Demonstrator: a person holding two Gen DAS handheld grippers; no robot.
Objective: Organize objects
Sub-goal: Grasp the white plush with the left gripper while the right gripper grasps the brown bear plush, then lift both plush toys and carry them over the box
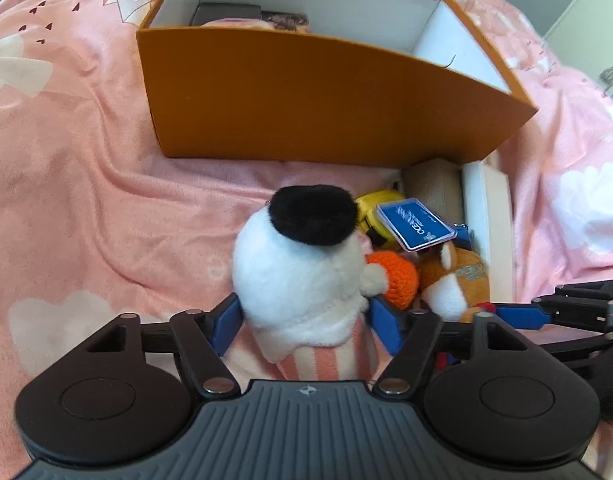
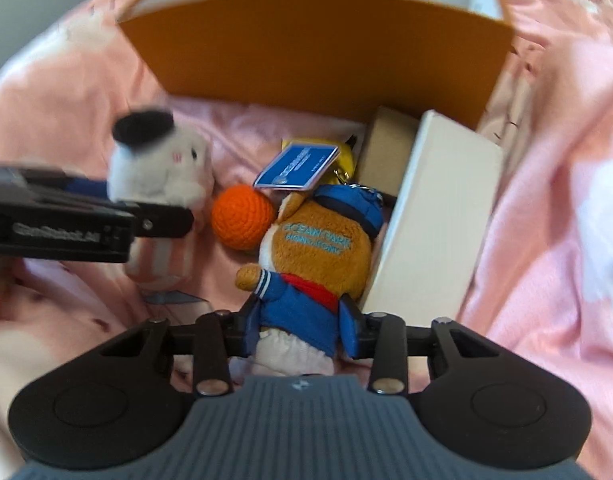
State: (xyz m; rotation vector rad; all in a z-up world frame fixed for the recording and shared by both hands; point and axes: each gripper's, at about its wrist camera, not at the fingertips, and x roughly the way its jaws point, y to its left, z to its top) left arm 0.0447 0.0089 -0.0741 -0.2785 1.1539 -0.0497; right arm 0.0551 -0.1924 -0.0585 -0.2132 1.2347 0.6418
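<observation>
My left gripper (image 1: 304,320) is shut on a white plush toy (image 1: 298,264) with a black hat and pink striped body; it also shows in the right wrist view (image 2: 162,172). My right gripper (image 2: 302,326) is shut on a brown plush animal (image 2: 318,248) in a blue sailor outfit, lettered "OCEAN PARK", with a blue tag (image 2: 298,166). An orange crocheted ball (image 2: 242,216) lies between the two toys. An open orange box (image 1: 306,100) with white inside stands just behind them on the pink blanket.
A white flat box (image 2: 434,220) and a brown cardboard box (image 2: 386,152) lean beside the orange box. A yellow item (image 1: 376,202) lies under the blue tag. Dark items (image 1: 226,14) sit inside the orange box. Pink blanket (image 1: 66,180) covers the bed.
</observation>
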